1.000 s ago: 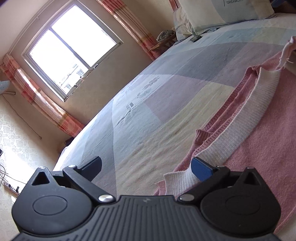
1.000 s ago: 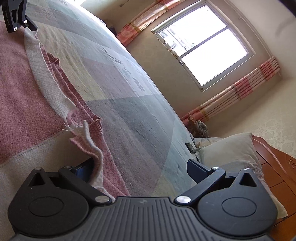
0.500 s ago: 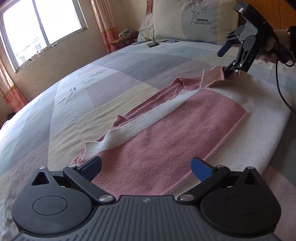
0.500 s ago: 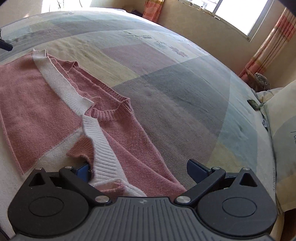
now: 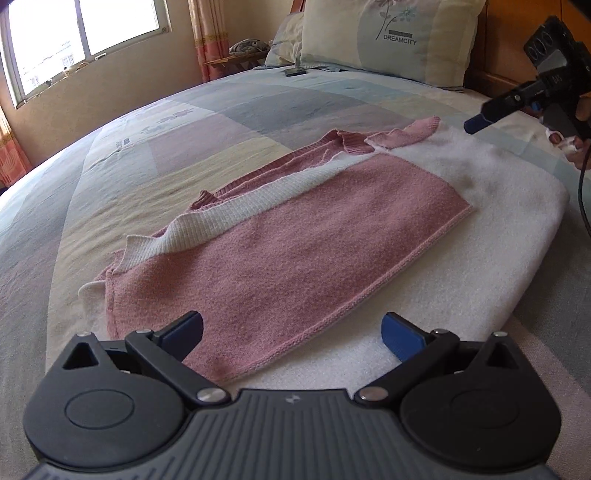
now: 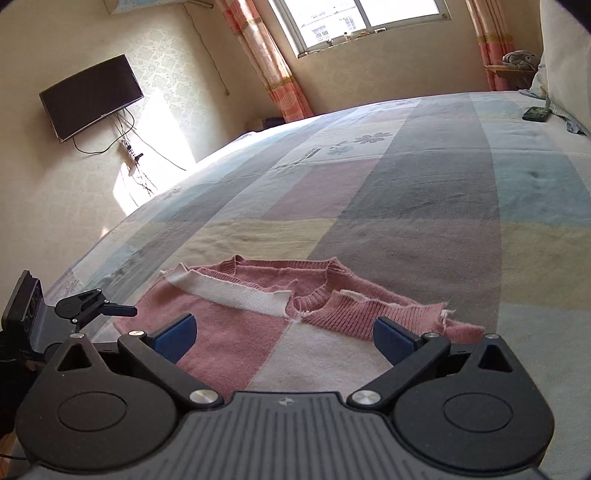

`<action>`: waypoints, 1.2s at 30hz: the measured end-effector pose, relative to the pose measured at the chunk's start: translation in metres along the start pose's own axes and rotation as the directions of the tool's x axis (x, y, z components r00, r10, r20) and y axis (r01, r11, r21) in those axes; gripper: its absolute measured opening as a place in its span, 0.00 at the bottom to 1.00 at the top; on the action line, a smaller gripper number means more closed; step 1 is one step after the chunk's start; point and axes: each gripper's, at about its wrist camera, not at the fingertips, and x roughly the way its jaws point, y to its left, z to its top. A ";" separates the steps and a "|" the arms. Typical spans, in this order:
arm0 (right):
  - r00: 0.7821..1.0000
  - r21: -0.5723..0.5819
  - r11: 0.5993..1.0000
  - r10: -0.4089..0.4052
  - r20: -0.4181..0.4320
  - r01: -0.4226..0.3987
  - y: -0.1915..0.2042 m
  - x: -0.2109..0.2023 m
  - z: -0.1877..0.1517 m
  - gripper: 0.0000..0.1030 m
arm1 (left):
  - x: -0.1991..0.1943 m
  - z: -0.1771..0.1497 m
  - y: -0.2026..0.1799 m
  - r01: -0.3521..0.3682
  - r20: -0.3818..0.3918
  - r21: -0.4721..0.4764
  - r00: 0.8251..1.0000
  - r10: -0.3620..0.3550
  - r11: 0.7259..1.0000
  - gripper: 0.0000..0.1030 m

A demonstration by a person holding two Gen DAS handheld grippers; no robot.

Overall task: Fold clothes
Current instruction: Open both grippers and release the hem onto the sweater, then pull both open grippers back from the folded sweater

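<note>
- Bed [image 6: 424,206] stretches out ahead of me, patchwork cover in grey, blue, yellow and mauve blocks, nothing lying on the stretch beyond the garment.
- Up at 12 o'clock in the left view, a pale pillow [image 5: 391,37] printed DREAMCITY leans at the headboard, with a small dark flat object [image 5: 295,71] on the cover just in front of it.
- Window [image 6: 354,22] at 12 in the right view, striped pink curtains [image 6: 266,62] either side; wall-mounted TV [image 6: 90,96] at 10 o'clock, cables dangling under it.
- Pink and white sweater [image 5: 288,243] lies flat near the bed's edge, pink panel folded over the white part, ribbed white band running along its far side, neckline bunched at the far end.
- My left gripper [image 5: 291,332] hovers over the near hem, jaws spread wide, blue pads empty; the sweater fills the space from 10 to 2 o'clock ahead of it.
- My right gripper [image 6: 282,338] is wide apart too, gripping nothing; the collar and ribbed pink edge sit at 12 o'clock between its fingers, white panel directly below.
- From the left view, the right gripper shows at 2 o'clock, lifted clear of the cloth beside the sweater's far corner, my hand [image 5: 581,122] behind it.
- From the right view, the left gripper sits at 9 o'clock, just off the sweater's pink edge.
</note>
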 end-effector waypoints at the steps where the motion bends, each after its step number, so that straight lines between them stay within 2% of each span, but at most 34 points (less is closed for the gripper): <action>1: 1.000 0.030 0.999 -0.012 -0.023 0.012 -0.003 0.003 -0.012 1.00 | 0.001 -0.006 0.006 0.000 -0.014 -0.055 1.000 -0.001 0.999 0.99; 2: 0.998 0.065 0.997 -0.033 -0.050 0.036 -0.007 0.006 -0.024 1.00 | 0.002 -0.011 0.012 -0.001 -0.026 -0.107 1.000 -0.002 0.994 0.99; 4: 0.997 0.055 0.996 -0.071 -0.020 0.072 -0.002 -0.004 -0.049 1.00 | -0.008 -0.020 0.014 -0.002 -0.008 -0.141 1.000 0.001 0.990 0.99; 6: 0.994 0.032 0.994 -0.108 0.028 0.107 0.006 -0.017 -0.073 1.00 | -0.023 -0.026 0.008 -0.022 0.008 -0.105 1.000 0.023 0.994 0.99; 8: 0.981 0.020 0.982 -0.190 0.036 0.190 0.022 -0.030 -0.079 1.00 | -0.033 -0.027 0.004 -0.006 0.029 -0.093 1.000 0.009 0.996 0.99; 10: 0.982 0.026 0.984 -0.177 0.071 0.176 0.036 -0.042 -0.080 1.00 | -0.036 -0.027 0.003 0.009 0.032 -0.122 0.999 -0.005 0.993 0.99; 13: 0.991 0.021 0.995 -0.096 0.098 0.094 0.058 -0.042 -0.084 1.00 | -0.034 -0.037 0.002 -0.019 0.004 -0.162 1.000 0.020 0.987 0.99; 14: 0.991 0.003 0.995 -0.103 0.084 0.103 0.065 -0.037 -0.088 1.00 | -0.035 -0.044 0.003 -0.021 -0.003 -0.180 1.000 0.020 0.983 0.99; 16: 0.985 -0.023 0.985 -0.169 0.026 0.170 0.069 -0.026 -0.102 1.00 | -0.040 -0.055 0.003 -0.018 -0.010 -0.206 1.000 0.017 0.978 0.99; 17: 0.980 -0.007 0.980 -0.198 -0.007 0.198 0.065 -0.024 -0.113 1.00 | -0.047 -0.058 0.002 -0.018 -0.008 -0.192 1.000 0.017 0.981 0.99; 19: 0.983 0.018 0.984 -0.180 0.029 0.180 0.058 -0.036 -0.132 1.00 | -0.058 -0.061 -0.002 -0.031 -0.007 -0.159 1.000 0.030 0.987 0.99; 20: 0.982 0.036 0.982 -0.185 0.042 0.183 0.059 -0.043 -0.134 1.00 | -0.064 -0.057 -0.003 -0.043 -0.004 -0.142 0.999 0.043 0.989 0.99; 22: 0.976 0.077 0.975 -0.213 0.054 0.208 0.064 -0.058 -0.132 1.00 | -0.073 -0.049 -0.002 -0.014 0.045 -0.150 0.999 0.021 0.989 0.99; 25: 0.975 0.083 0.977 -0.202 0.089 0.195 0.075 -0.063 -0.123 1.00 | -0.070 -0.033 -0.001 0.086 0.105 -0.199 0.992 -0.066 0.976 0.99; 28: 0.978 0.068 0.982 -0.181 0.107 0.174 0.088 -0.056 -0.117 1.00 | -0.049 -0.027 -0.006 0.174 0.100 -0.214 0.983 -0.155 0.961 0.99; 30: 0.980 0.077 0.983 -0.175 0.097 0.168 0.095 -0.048 -0.116 1.00 | -0.031 -0.031 -0.010 0.163 0.021 -0.255 0.986 -0.163 0.953 0.99; 31: 0.981 0.084 0.982 -0.176 0.085 0.169 0.097 -0.044 -0.118 1.00 | -0.026 -0.037 -0.010 0.132 -0.021 -0.256 0.990 -0.142 0.958 0.99; 33: 0.980 0.083 0.979 -0.191 0.060 0.186 0.100 -0.042 -0.124 1.00 | -0.036 -0.046 -0.008 0.110 -0.014 -0.201 0.993 -0.115 0.973 0.99; 34: 0.978 0.078 0.977 -0.201 0.047 0.197 0.101 -0.042 -0.127 1.00 | -0.042 -0.046 -0.005 0.106 -0.026 -0.197 0.993 -0.113 0.975 0.99; 36: 0.975 0.074 0.973 -0.220 0.024 0.217 0.101 -0.045 -0.135 1.00 | -0.053 -0.041 0.001 0.138 0.021 -0.212 0.990 -0.136 0.968 0.99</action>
